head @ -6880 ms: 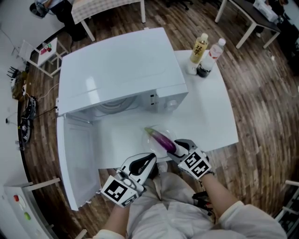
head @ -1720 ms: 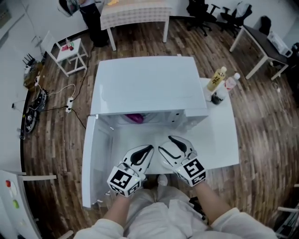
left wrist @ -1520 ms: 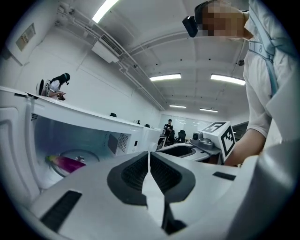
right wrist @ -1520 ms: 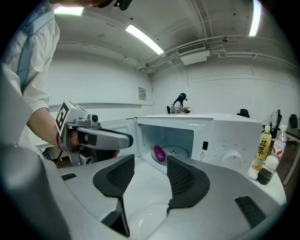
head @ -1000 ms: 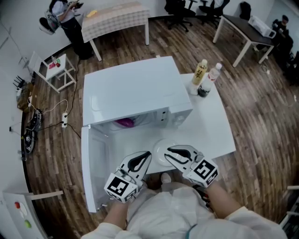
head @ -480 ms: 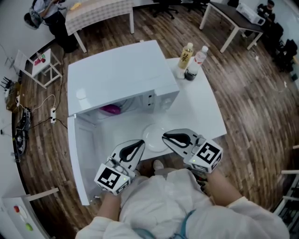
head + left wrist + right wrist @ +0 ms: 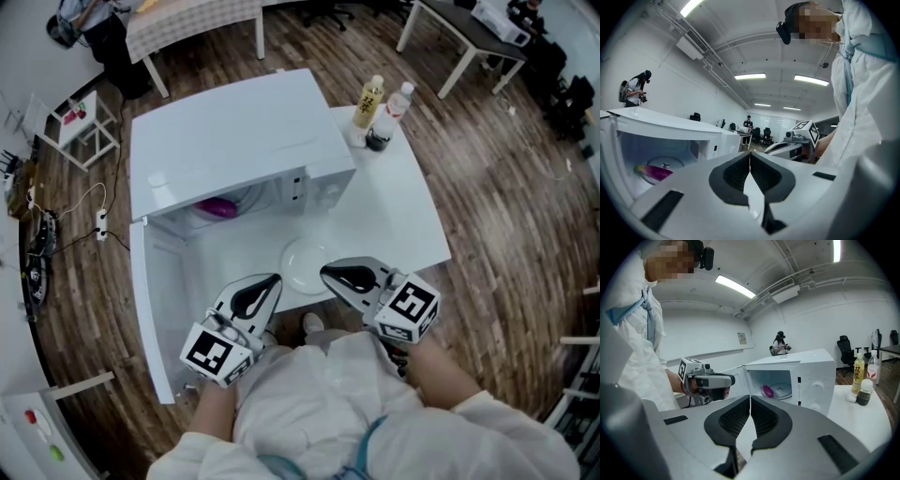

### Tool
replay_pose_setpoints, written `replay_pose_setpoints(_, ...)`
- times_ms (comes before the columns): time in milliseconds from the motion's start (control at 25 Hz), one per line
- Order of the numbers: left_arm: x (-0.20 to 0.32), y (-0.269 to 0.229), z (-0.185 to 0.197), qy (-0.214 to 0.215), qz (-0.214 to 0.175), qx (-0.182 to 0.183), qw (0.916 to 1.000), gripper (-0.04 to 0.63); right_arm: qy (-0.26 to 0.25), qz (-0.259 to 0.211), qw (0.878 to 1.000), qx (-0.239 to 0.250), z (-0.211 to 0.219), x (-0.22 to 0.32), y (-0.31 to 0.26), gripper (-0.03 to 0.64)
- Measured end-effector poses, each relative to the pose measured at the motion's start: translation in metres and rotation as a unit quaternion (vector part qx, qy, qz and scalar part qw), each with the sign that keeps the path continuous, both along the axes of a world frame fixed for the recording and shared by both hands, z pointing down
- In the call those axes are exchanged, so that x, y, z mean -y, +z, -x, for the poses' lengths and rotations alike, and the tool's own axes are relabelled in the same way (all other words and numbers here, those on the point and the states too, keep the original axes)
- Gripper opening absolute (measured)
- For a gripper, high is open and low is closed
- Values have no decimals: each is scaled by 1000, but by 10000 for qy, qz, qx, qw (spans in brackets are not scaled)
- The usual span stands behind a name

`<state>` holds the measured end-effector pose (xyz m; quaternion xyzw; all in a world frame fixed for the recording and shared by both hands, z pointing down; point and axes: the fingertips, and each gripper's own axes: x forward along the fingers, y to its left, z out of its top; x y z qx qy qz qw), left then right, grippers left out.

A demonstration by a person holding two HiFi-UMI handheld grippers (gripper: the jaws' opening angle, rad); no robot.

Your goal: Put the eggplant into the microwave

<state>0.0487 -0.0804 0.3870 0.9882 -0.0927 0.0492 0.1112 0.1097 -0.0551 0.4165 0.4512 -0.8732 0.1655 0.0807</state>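
The purple eggplant (image 7: 217,207) lies inside the white microwave (image 7: 234,131) on its glass turntable, also seen in the left gripper view (image 7: 652,172) and the right gripper view (image 7: 767,391). The microwave door (image 7: 155,309) hangs wide open to the left. My left gripper (image 7: 272,279) is held back near my body, shut and empty. My right gripper (image 7: 328,273) hovers at the table's front edge beside the plate; its jaws have just been closing with nothing between them and now stand shut. Both are well short of the microwave.
An empty white plate (image 7: 305,267) sits on the white table (image 7: 394,216) in front of the microwave. Two bottles (image 7: 370,101) and a small dark jar (image 7: 378,139) stand at the table's far right corner. Wooden floor surrounds the table.
The eggplant, earlier on the plate at my right gripper, now lies inside the microwave. Both grippers have drawn back towards my body.
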Motion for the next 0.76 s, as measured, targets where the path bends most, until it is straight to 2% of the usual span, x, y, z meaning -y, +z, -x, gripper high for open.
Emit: replay_pose_setpoints(760, -3, 6, 9, -106, 162, 24, 9998, 3, -146, 152, 9998, 59, 8, -3, 8, 37)
